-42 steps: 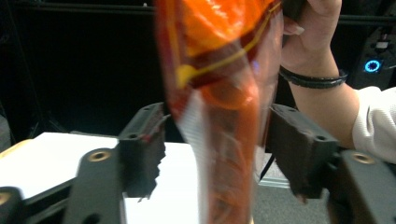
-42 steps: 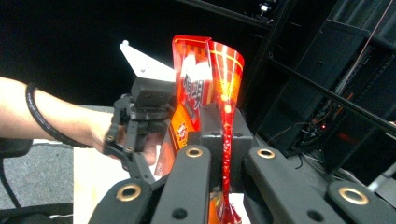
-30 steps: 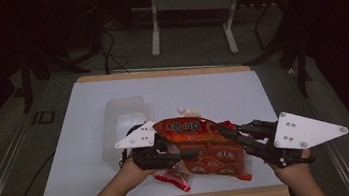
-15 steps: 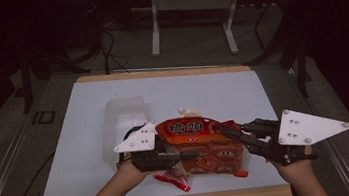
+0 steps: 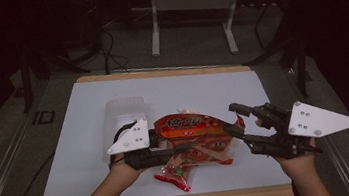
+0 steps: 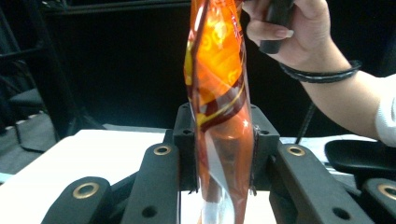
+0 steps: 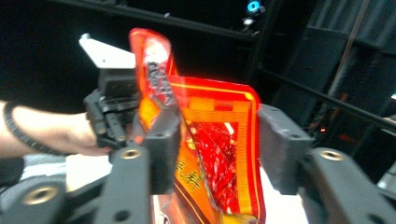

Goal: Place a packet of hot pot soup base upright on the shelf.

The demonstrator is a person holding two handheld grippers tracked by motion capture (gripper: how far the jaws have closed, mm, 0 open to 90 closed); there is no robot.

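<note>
Left claw (image 5: 176, 150), lower centre of the high view: pads pinch the orange bag (image 5: 195, 138) at its left edge; in the left gripper view the film stands clamped upright between the two pads at mid-frame. Right claw (image 5: 236, 123), right of centre: jaws spread, the bag's right edge lying between them untouched, as the right gripper view shows at mid-frame with a clear gap on the right pad's side. The bag sits at the centre of the high view, held just above the table (image 5: 87, 139), with a small red packet (image 5: 174, 174) under it near the lower edge and a clear tub (image 5: 124, 111) up and to the left.

Judged step: regripping the bag's right edge to tear or open it. To do it well, the left pinch should hold firm while the right claw closes squarely on the seam, not on the puffed middle.

Against the earlier frame, the right claw's jaws have just been opening; a second ago they were shut on that edge. The bag and both hands sit much as before.
</note>
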